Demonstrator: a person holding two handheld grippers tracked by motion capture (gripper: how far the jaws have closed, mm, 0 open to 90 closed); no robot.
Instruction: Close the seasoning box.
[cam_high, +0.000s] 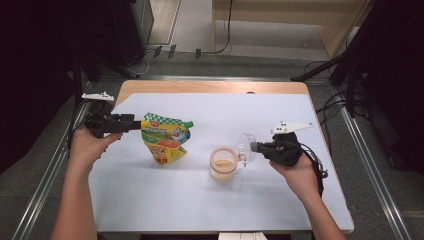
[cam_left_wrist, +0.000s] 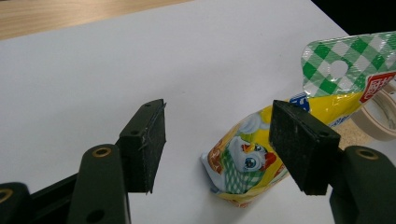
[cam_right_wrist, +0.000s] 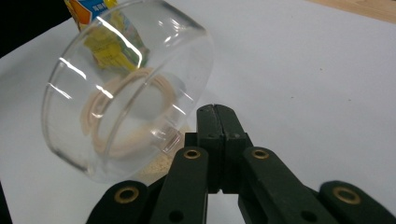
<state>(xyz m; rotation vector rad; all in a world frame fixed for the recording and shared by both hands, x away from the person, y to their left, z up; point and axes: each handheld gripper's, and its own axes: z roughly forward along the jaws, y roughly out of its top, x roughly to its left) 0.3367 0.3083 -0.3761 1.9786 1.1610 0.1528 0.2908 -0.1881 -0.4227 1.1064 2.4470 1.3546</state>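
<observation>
Clear plastic lid (cam_high: 246, 146) is clamped in the shut right gripper (cam_high: 256, 147) just beside the open jar (cam_high: 223, 164) at mid-table — hold it aside and tilted while the left gripper (cam_high: 136, 123), jaws apart, closes squarely on the pouch (cam_high: 165, 138) top.

On the table (cam_high: 150, 200) the pouch (cam_high: 165, 137) stands left of the jar (cam_high: 223, 165), with the lid (cam_high: 247, 146) just right of the jar.
</observation>
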